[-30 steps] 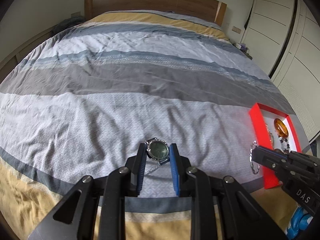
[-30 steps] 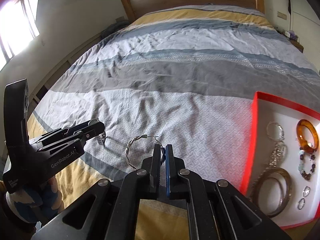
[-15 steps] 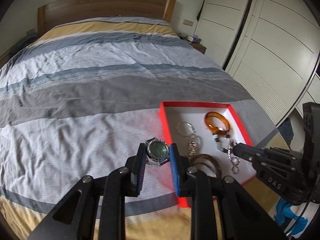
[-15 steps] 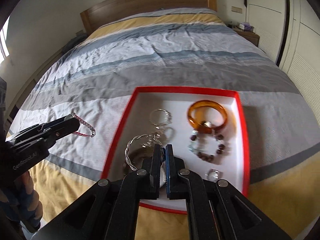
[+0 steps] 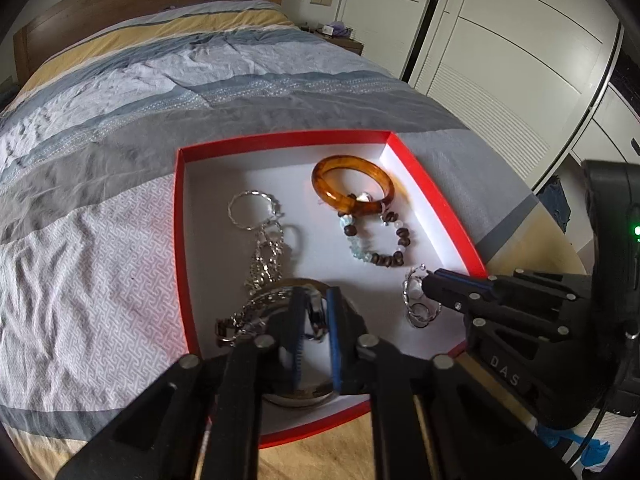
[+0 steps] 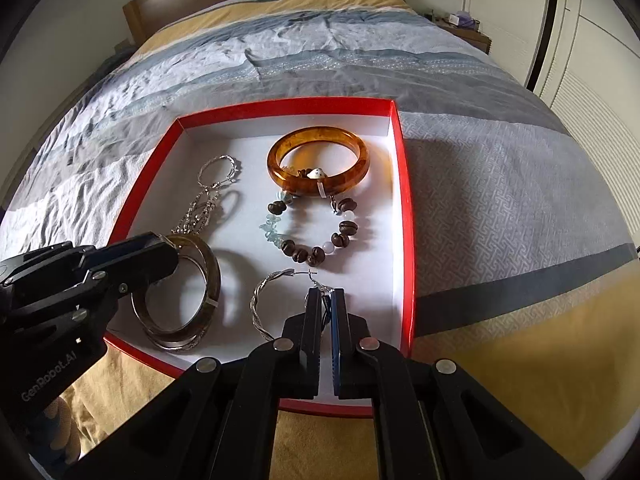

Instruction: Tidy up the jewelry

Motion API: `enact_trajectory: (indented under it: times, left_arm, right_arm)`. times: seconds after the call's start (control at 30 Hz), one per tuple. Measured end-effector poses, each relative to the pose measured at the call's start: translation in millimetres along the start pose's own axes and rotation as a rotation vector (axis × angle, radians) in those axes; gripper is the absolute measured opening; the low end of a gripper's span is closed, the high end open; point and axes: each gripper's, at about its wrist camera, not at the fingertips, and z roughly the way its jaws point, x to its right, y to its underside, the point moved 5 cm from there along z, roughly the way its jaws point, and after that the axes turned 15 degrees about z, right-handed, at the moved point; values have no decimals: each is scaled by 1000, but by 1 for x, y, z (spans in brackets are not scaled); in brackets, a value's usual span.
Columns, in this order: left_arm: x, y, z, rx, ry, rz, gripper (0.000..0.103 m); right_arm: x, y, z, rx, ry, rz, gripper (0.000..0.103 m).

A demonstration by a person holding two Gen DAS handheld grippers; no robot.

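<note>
Both hand-held grippers, now over tray (image 6: 407, 200)

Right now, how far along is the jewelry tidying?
Mostly done, it seems: an amber bangle, bead bracelet and other pieces lie in the red box. In hand: the left tool, jaws just closing, has a watch between them; the right tool pinches a silver hoop, both over the box. Left: set both down.

Two markings can be read. The white letters "DAS" stand on the side of the black plastic right tool (image 5: 424, 280), seen from the left wrist view. "GenRobot.AI" in pale letters runs along the body of the black plastic left tool (image 6: 170, 254), seen from the right wrist view.
</note>
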Motion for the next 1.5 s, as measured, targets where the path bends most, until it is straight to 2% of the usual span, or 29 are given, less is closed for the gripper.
enact_trajectory:
  times: [0.57,0.67,0.77,1.1,1.13,1.2,1.5]
  left_arm:
    - [-8,16,14,-43,-4,-23,10]
    - [-7,16,12,-43,-1,-19,16]
    - [-4,13,5,-34,-16,-9,24]
    - [-5,8,-30,5,-65,-9,29]
    - [-5,9,-35,8,-71,-12,30]
    - [-7,12,-47,19,-85,-19,40]
    - [-14,45,-118,58,-166,-50,41]
  right_arm:
    - [3,5,10,-31,13,-3,6]
    - [2,6,9,-35,12,0,11]
    - [1,6,6,-33,11,2,21]
    - [2,7,-19,1,18,16,28]
    - [1,8,-24,6,18,19,28]
    - [0,11,-33,15,14,22,28]
    - [-32,44,-86,47,-23,-18,34]
